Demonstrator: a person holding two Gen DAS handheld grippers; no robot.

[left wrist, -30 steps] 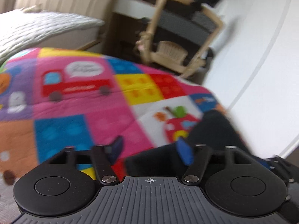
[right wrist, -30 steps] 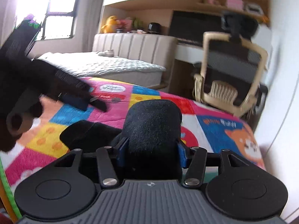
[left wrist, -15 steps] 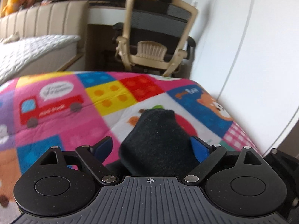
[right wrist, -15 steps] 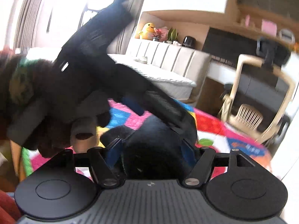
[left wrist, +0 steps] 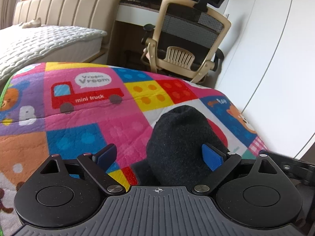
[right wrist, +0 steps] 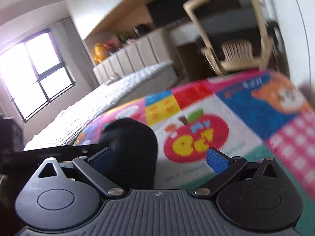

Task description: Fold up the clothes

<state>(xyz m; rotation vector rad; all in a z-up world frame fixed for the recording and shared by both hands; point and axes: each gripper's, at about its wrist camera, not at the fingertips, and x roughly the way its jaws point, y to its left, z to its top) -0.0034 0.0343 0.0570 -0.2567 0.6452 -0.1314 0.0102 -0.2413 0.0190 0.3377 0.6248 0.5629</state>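
A dark charcoal knit garment point(left wrist: 181, 143), bunched into a rounded lump, rests on the colourful play mat point(left wrist: 82, 122). My left gripper point(left wrist: 159, 155) is open around it, blue pads point(left wrist: 211, 157) spread wide, the lump lying against the right pad. In the right wrist view the same dark garment point(right wrist: 133, 149) sits beside the left pad, and my right gripper point(right wrist: 159, 157) is open, its jaws wide apart. That view is motion-blurred. The garment's lower part is hidden behind both gripper bodies.
A beige office chair point(left wrist: 185, 45) stands past the mat's far edge by a desk. A bed with white quilted cover point(left wrist: 39, 43) lies to the left. A white wall point(left wrist: 275, 59) runs along the right. A bright window point(right wrist: 35, 72) is at the far left.
My right gripper has opened and let go of the dark garment, then swung and tilted right. My left gripper has opened wider and come in around the garment lump.
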